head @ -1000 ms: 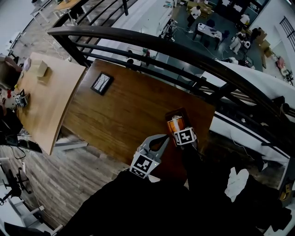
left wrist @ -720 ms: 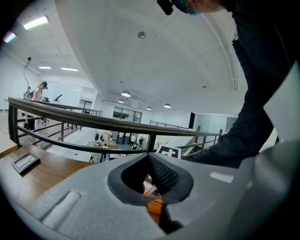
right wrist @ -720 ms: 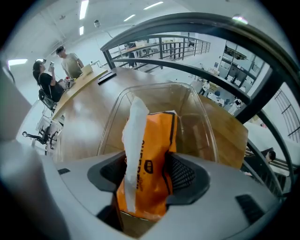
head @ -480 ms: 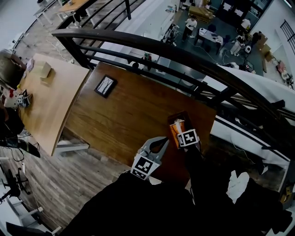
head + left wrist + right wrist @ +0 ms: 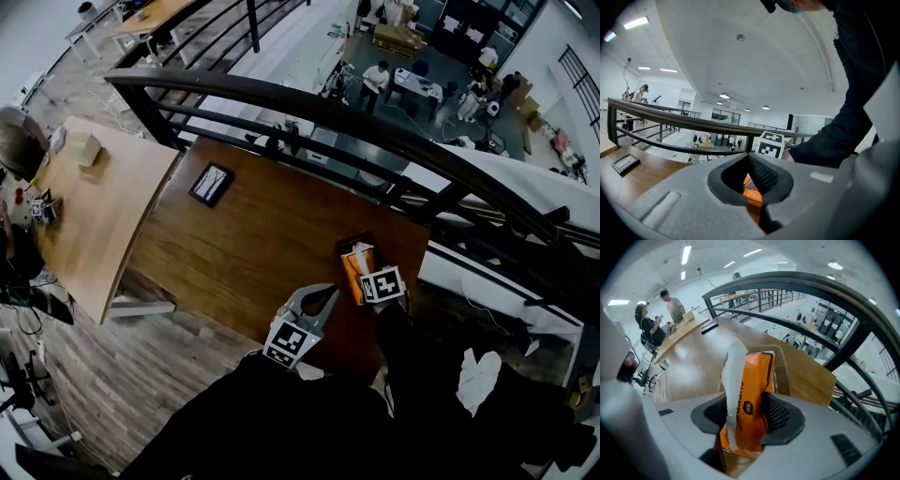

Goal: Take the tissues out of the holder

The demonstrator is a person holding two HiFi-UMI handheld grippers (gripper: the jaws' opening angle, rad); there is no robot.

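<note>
The right gripper [image 5: 745, 412] has its jaws closing on one orange tissue pack [image 5: 751, 380]. The ribbed pads press its two sides, and the pack stands upright between them. A single white tissue [image 5: 734, 365] sticks out of the pack's top, toward 12 o'clock in the right gripper view. The holder [image 5: 785, 367] stands around the pack, its rim showing just past the jaws at 1 o'clock. The jaws cover the pack's bottom, so I cannot tell how deep it sits inside.

In the head view the right gripper [image 5: 367, 266] is over the same pack [image 5: 355, 265]. The pack stands in the one holder [image 5: 357, 238] near the 4 o'clock corner of the dark wooden table [image 5: 253, 230].

The left gripper [image 5: 329, 292] lies at about 8 o'clock from the right one, near it but apart from the holder. In its own view the left gripper [image 5: 749, 155] has its jaw tips together with nothing between them. A sliver of orange shows beyond the jaws.

The count is two grippers, one tissue pack, one loose sheet and one holder. One small black-framed object [image 5: 211, 184] lies alone on the dark table toward 10 o'clock, well apart from the holder. A second, lighter table [image 5: 98, 211] abuts at 9 o'clock. A dark curved railing [image 5: 375, 120] runs past the table's far edge. Two people [image 5: 658, 315] stand by the lighter table.
</note>
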